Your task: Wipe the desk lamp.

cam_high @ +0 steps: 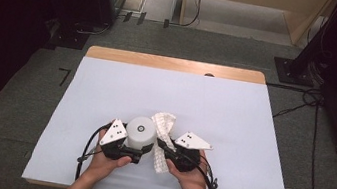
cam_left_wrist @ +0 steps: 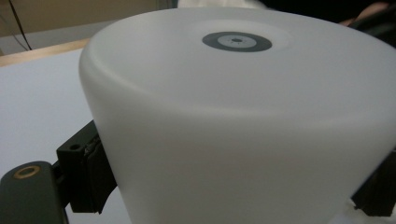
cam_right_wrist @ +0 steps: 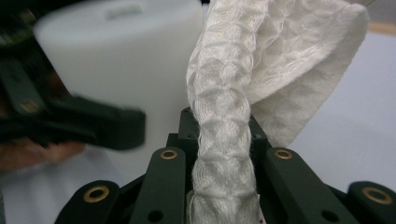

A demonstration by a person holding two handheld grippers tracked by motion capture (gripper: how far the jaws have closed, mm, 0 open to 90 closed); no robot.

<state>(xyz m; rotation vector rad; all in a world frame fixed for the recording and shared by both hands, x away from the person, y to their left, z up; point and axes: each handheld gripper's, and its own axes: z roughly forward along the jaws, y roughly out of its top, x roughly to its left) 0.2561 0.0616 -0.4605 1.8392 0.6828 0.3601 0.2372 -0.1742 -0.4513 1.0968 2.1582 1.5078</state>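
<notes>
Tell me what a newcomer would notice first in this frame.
Probably the white frosted container standing upside down near the front of the white table, clamped between the left gripper's jaws. Right beside it, the right gripper is shut on a white waffle-weave cloth, held up next to the container's side.

A frosted white cup (cam_high: 140,132), a white waffle-textured cloth (cam_high: 164,139), black tongs (cam_high: 133,156).

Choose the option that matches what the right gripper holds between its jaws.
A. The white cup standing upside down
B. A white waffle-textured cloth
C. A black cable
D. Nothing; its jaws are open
B: in the right gripper view, the right gripper is clamped on the white cloth, while the left gripper holds the white cup.
</notes>
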